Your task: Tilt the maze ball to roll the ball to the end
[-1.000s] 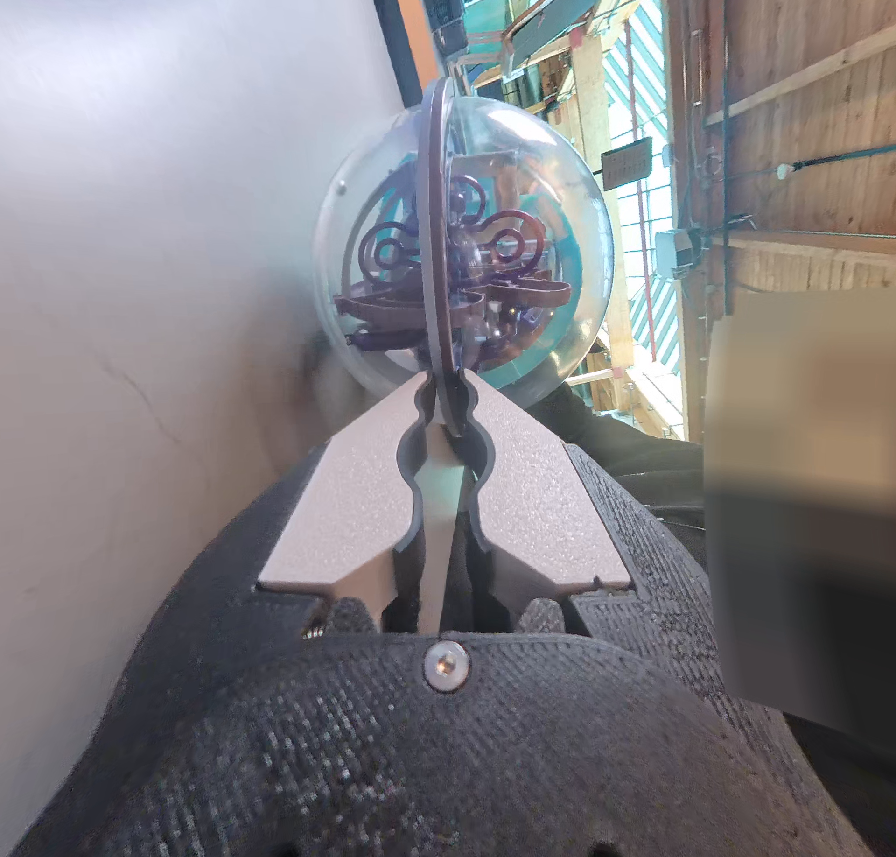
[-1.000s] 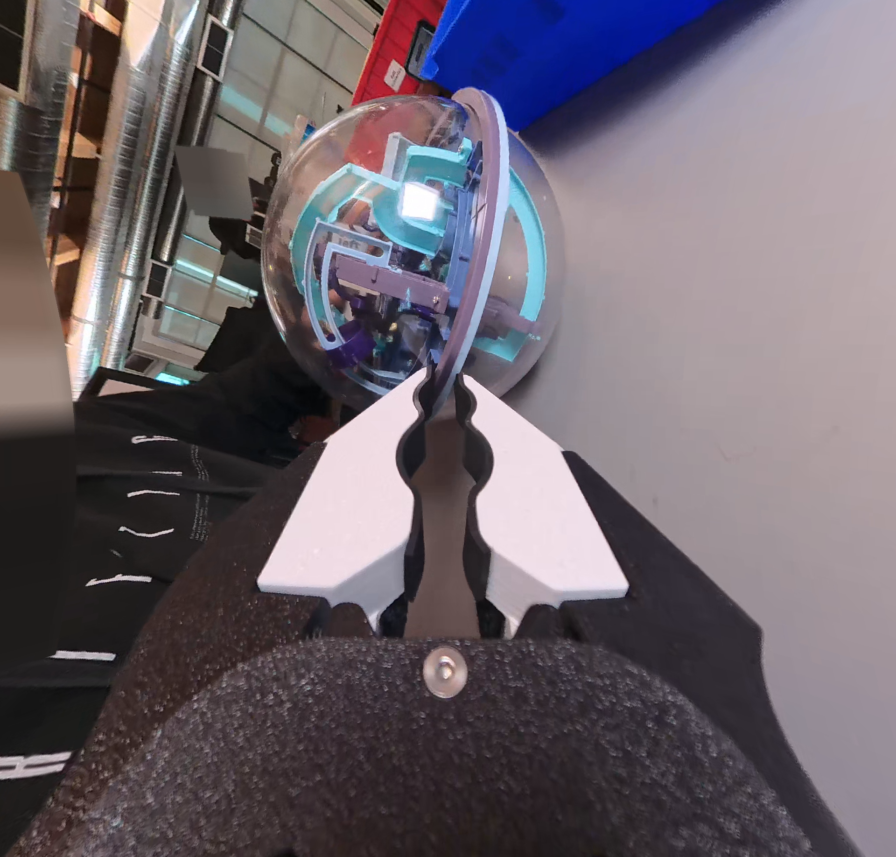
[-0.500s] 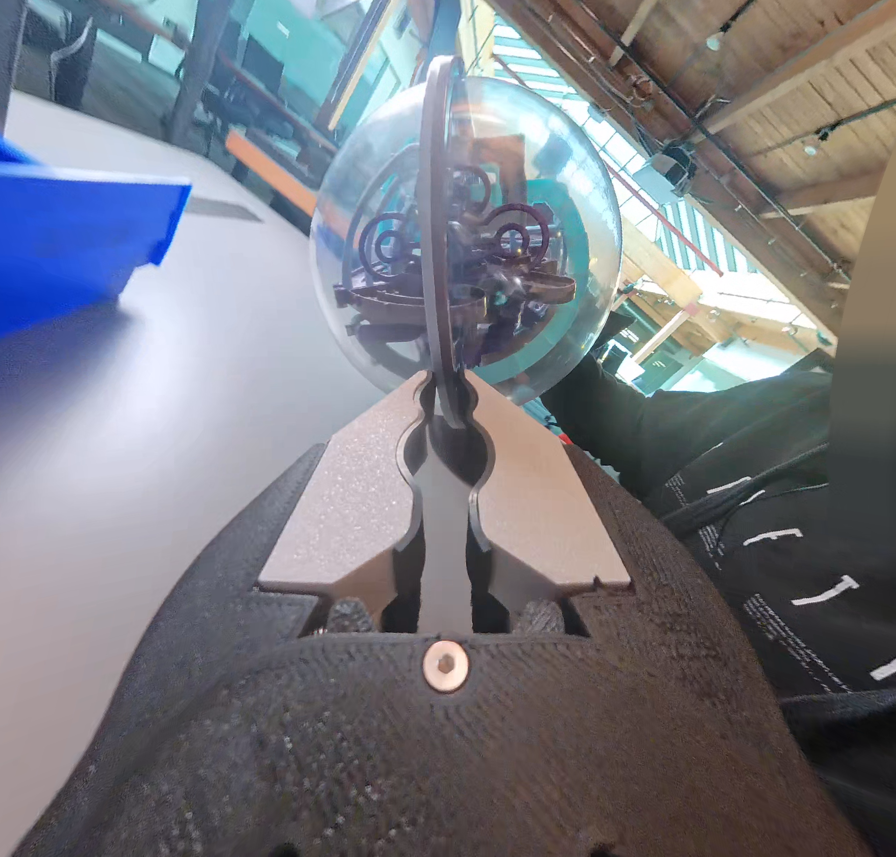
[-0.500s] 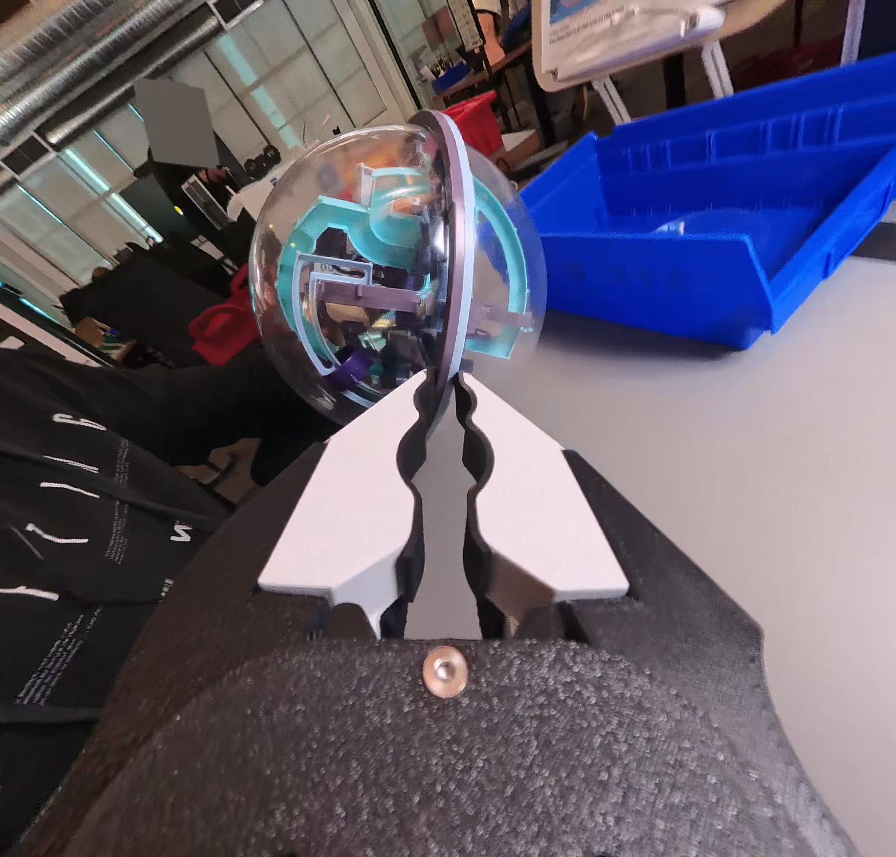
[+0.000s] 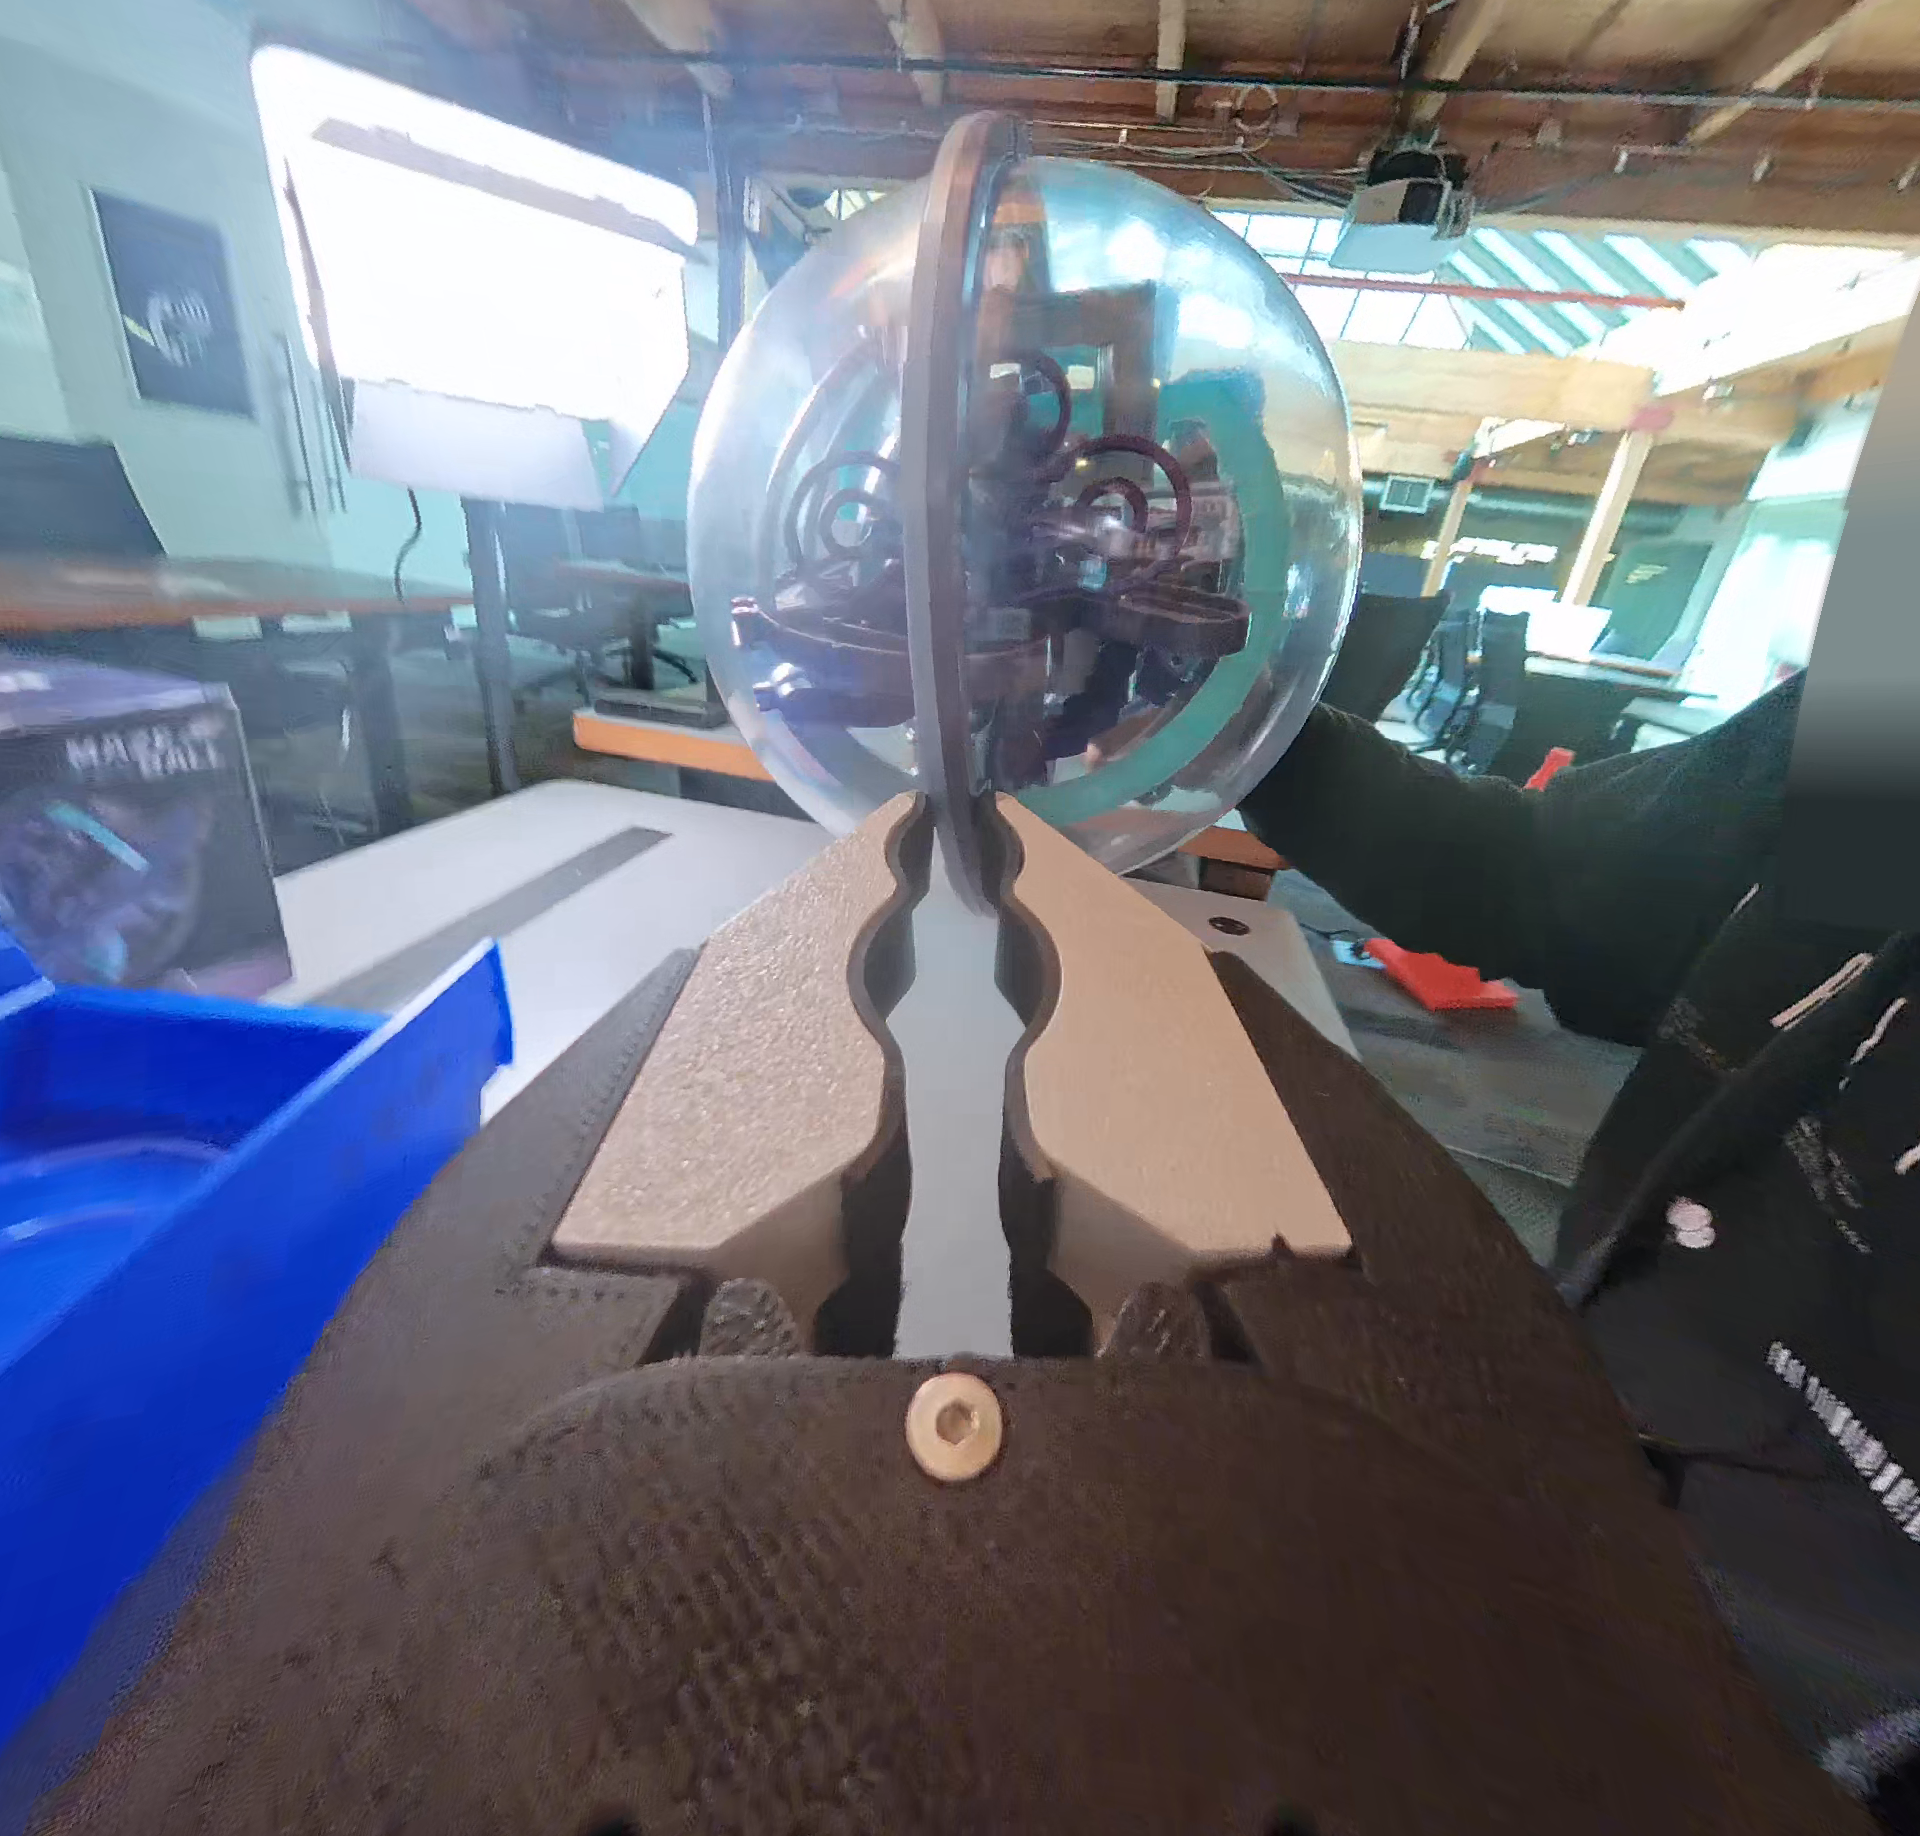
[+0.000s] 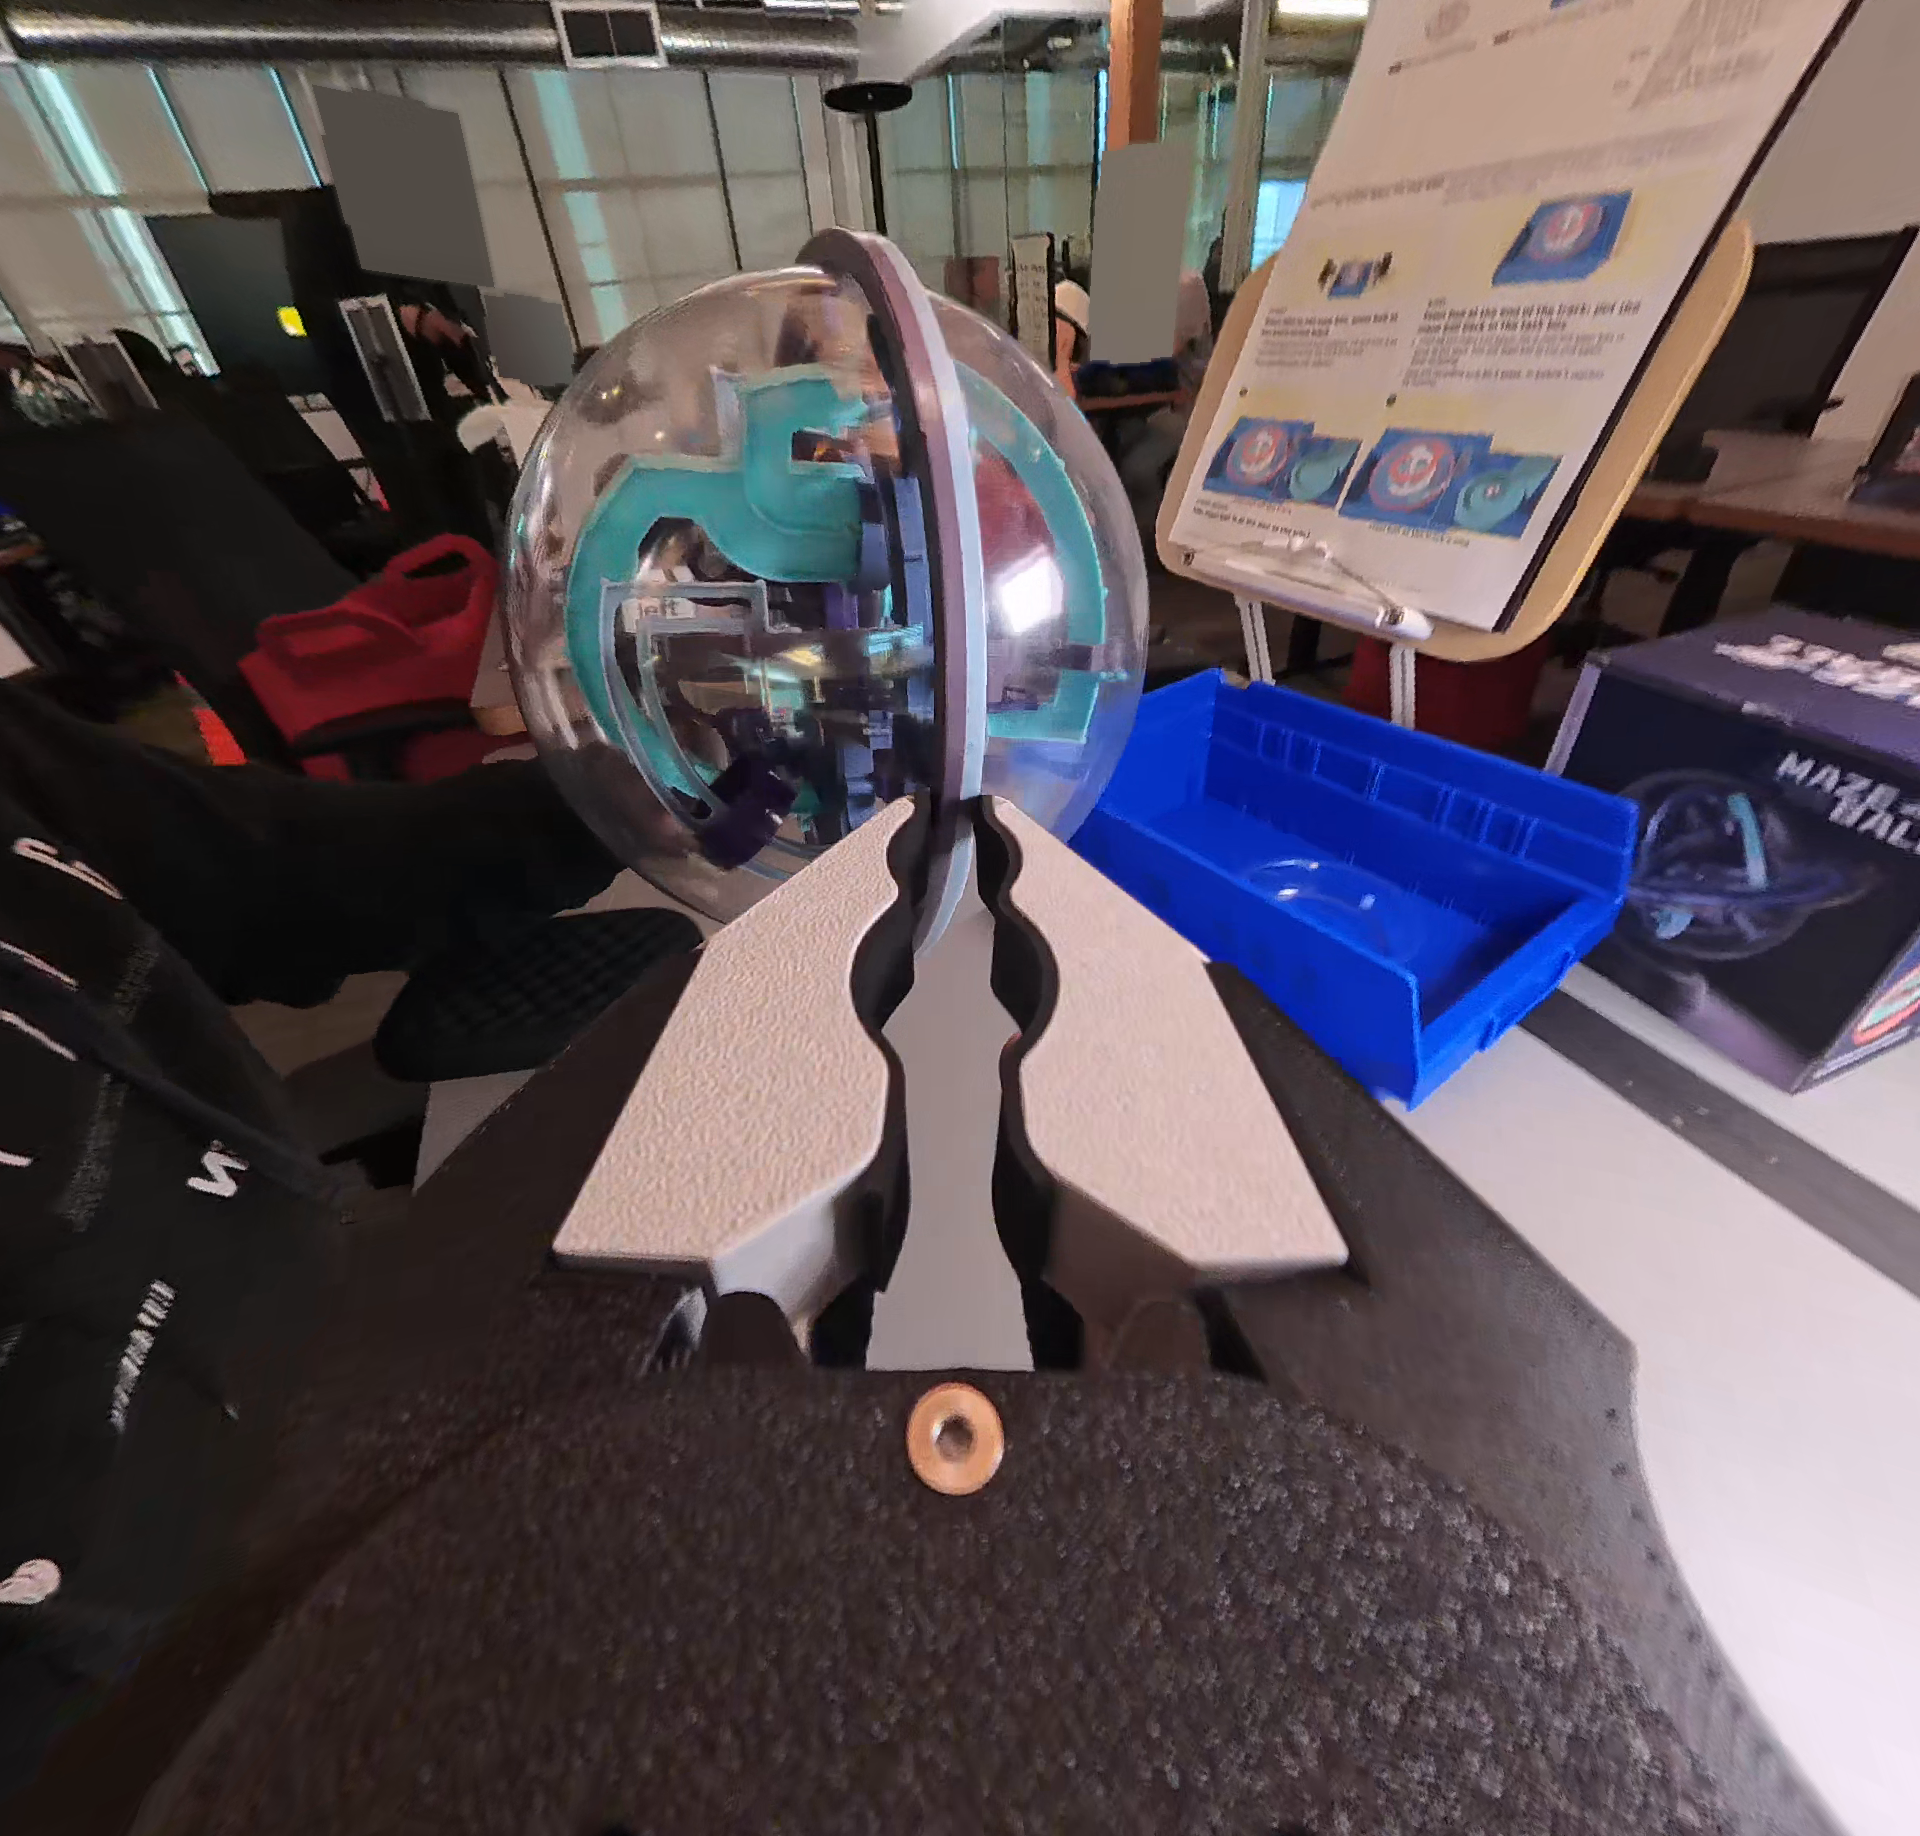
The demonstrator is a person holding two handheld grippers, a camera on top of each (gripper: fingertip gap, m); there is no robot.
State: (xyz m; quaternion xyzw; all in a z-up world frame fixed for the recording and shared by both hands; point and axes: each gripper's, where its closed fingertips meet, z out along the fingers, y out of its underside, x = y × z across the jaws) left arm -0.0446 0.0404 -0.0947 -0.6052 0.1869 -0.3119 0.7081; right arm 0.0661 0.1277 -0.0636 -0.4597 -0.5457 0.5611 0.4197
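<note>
1. The maze ball (image 5: 1023, 498) – a clear sphere with a dark equatorial rim (image 5: 935, 456) and coloured tracks inside – is held in the air above the bench (image 5: 499, 882), and is taken as the landmark for all places below.
2. The left tongs (image 5: 958, 820) are nearly closed on the lowest visible part of the rim; both dark pads are seen pressed against it, one on each side.
3. The right tongs (image 6: 948, 822) are likewise almost closed on the rim (image 6: 940, 560), gripped at its near lower edge, with a pad on either side.
4. The small rolling ball inside cannot be picked out among the tracks, so progress along the maze cannot be judged.
5. Behind and below the maze ball, to the right in the right wrist view, a blue bin (image 6: 1351, 882) stands on the bench, with a dark printed box (image 6: 1766, 851) beyond it and an instruction board (image 6: 1507, 259) on a stand above.
6. Risk – the rim is thin and is held only at the pad tips; a sharp tilt could probably let it slip or pivot, and the sphere would fall to the bench.
7. Risk – if the two tongs are turned unequally, the rim may be twisted or one grip pulled off.
8. Risk – too fast a tilt would likely throw the inner ball off its track, so that the run would be lost.
</note>
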